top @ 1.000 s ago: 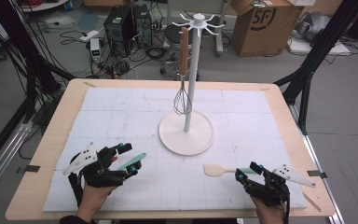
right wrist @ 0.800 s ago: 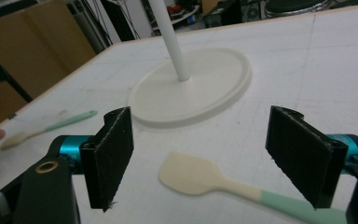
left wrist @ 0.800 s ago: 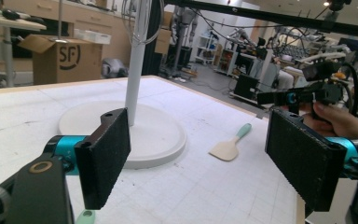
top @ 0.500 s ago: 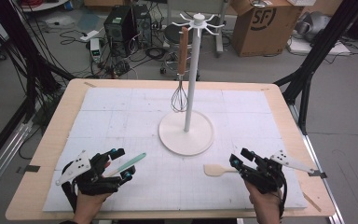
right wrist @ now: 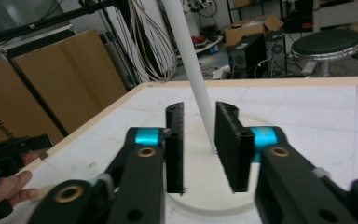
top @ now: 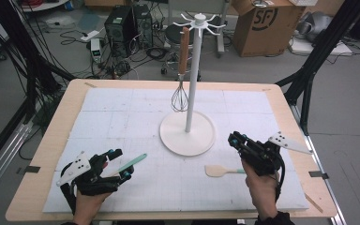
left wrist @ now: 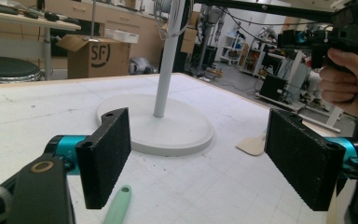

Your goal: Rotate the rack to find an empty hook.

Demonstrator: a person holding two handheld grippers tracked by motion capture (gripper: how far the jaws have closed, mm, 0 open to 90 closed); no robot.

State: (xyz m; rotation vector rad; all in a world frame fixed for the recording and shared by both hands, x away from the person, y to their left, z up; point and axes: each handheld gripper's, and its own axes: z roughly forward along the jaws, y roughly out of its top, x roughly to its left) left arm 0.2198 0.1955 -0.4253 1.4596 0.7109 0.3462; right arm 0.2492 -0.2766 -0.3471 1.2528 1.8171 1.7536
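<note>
My left gripper (top: 121,164) (left wrist: 198,140) rests low at the front left with its jaws wide open. A mint-green spatula handle (top: 133,162) (left wrist: 118,205) lies on the mat between them, untouched. My right gripper (top: 233,139) (right wrist: 199,112) is lifted off the mat at the front right and points at the white stand's pole (right wrist: 193,70). Its jaws have just been closing to a narrow gap with nothing between them. A beige spatula (top: 214,170) (left wrist: 253,145) lies flat on the mat beside the right hand. The other hand with its gripper (left wrist: 340,37) appears at the upper right of the left gripper view.
The white stand (top: 187,136) rises from the middle of the white mat (top: 122,117). A wire whisk (top: 180,98) with a wooden handle hangs from one of its top hooks. A cardboard box (top: 262,23), a computer tower and cables lie on the floor beyond the table.
My right gripper has lifted off the beige spatula's handle and moved forward toward the stand, its jaws narrowing. The beige spatula stays on the mat. The left gripper has hardly moved.
</note>
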